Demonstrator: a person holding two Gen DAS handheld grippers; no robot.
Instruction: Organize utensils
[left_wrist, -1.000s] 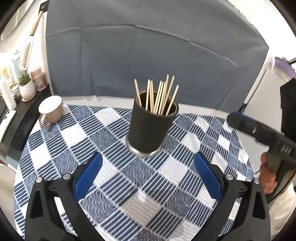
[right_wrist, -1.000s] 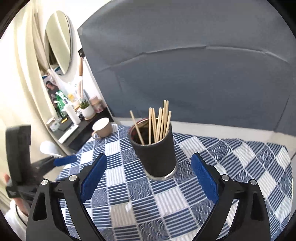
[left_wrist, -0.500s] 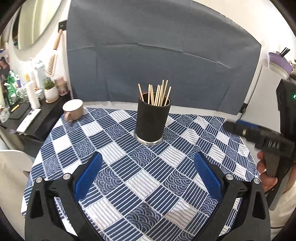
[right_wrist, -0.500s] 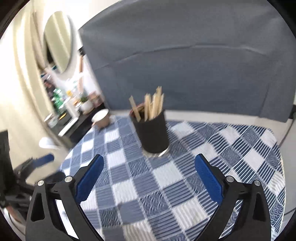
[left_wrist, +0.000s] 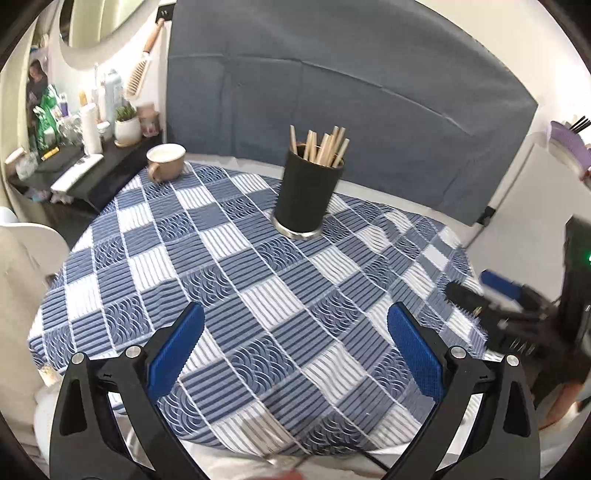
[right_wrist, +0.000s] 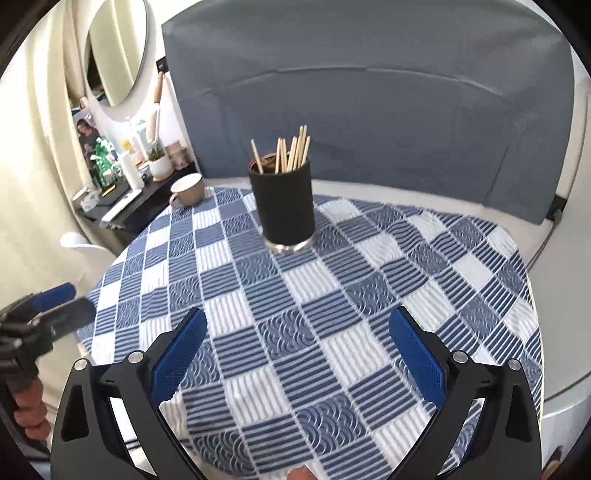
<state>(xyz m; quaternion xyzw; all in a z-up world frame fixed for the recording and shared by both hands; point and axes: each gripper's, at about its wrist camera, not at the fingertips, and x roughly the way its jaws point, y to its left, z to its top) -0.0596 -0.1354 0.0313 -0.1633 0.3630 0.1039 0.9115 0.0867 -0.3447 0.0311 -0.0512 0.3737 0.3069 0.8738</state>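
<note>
Both wrist views showed your black holder (left_wrist: 309, 197) upright on the checked tablecloth (left_wrist: 229, 295), toward the far side, its wooden chopsticks (left_wrist: 325, 146) fanned above the rim. Only your left view caught the purple-lidded jar (left_wrist: 567, 146) at the right edge; only your right showed the round mirror (right_wrist: 116, 51) nearly whole. Your left gripper (left_wrist: 295, 343) and right gripper (right_wrist: 297, 345) stood spread wide, nothing between them. Inside the holder stayed hidden.
</note>
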